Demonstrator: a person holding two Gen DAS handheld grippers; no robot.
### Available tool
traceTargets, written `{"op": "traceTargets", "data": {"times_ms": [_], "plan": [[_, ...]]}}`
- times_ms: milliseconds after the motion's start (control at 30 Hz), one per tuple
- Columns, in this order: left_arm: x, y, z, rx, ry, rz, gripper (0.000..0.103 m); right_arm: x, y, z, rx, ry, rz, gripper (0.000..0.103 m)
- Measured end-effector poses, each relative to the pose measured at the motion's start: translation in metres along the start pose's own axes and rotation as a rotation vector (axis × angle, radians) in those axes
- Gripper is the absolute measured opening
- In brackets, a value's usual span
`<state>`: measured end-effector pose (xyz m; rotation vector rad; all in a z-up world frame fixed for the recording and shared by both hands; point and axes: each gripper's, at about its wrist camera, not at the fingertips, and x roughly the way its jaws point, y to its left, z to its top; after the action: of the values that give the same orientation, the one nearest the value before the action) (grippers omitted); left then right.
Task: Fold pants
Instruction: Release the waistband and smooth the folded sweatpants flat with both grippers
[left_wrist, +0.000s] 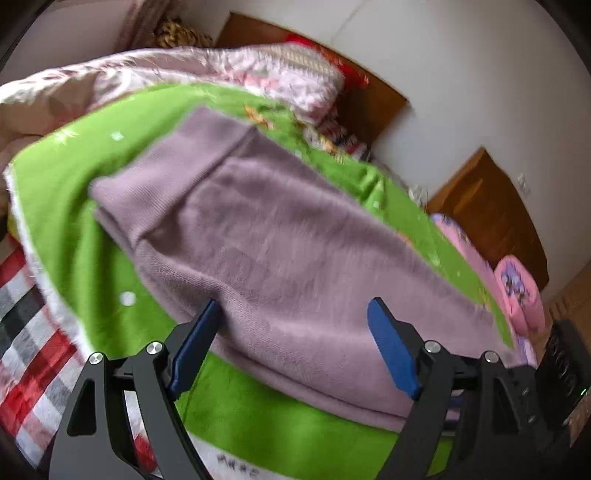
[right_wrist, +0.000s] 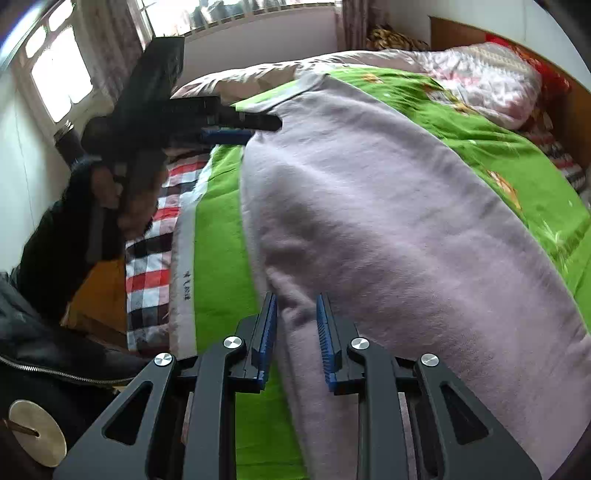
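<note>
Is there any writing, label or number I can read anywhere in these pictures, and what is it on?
Nothing can be read.
Small dark handwritten-looking marks on the white border of the green blanket, near its edge: too small and blurred to read.
The same marks in the left wrist view: also blurred.
The lilac pants show no label.

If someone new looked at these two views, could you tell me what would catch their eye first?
The big mauve pants lie spread along a bright green blanket on the bed, filling the middle of both views. In front, the right gripper has its blue pads narrowly set on a fold of the pants' edge, while the left gripper stands wide open over the fabric. A red checked sheet shows at the bed's edge.
</note>
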<state>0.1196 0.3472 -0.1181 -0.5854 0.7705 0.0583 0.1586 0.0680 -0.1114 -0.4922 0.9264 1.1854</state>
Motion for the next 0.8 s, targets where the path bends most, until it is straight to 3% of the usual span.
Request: {"op": "traceTargets", "data": {"times_ms": [100,233,367,533,600,667,733,800], "plan": [[0.008,0.004,0.002,-0.014,0.018,-0.028,0.089,0.003,0.007,0.004,-0.057,0.021,-0.046,0.015],[0.012,0.005,0.002,-0.025,0.03,-0.041,0.092,0.011,0.037,0.007,-0.234,0.059,-0.179,0.017],[0.014,-0.001,0.001,-0.002,0.03,-0.021,0.095,0.015,0.042,0.008,-0.286,0.07,-0.213,0.017],[0.012,-0.002,0.003,0.004,0.041,-0.017,0.093,0.006,0.035,0.005,-0.272,0.046,-0.144,0.005],[0.006,-0.004,0.006,0.011,0.051,0.027,0.081,-0.013,0.031,0.012,-0.223,0.011,-0.07,0.005],[0.001,-0.007,0.007,0.049,0.055,0.082,0.081,-0.032,0.033,0.016,-0.218,-0.01,-0.024,0.005],[0.006,-0.002,0.003,0.058,0.077,0.129,0.081,-0.026,0.027,0.011,-0.193,0.012,0.021,0.005],[0.012,0.004,-0.001,0.057,0.086,0.149,0.081,-0.002,0.029,0.002,-0.209,0.06,-0.015,0.007]]}}
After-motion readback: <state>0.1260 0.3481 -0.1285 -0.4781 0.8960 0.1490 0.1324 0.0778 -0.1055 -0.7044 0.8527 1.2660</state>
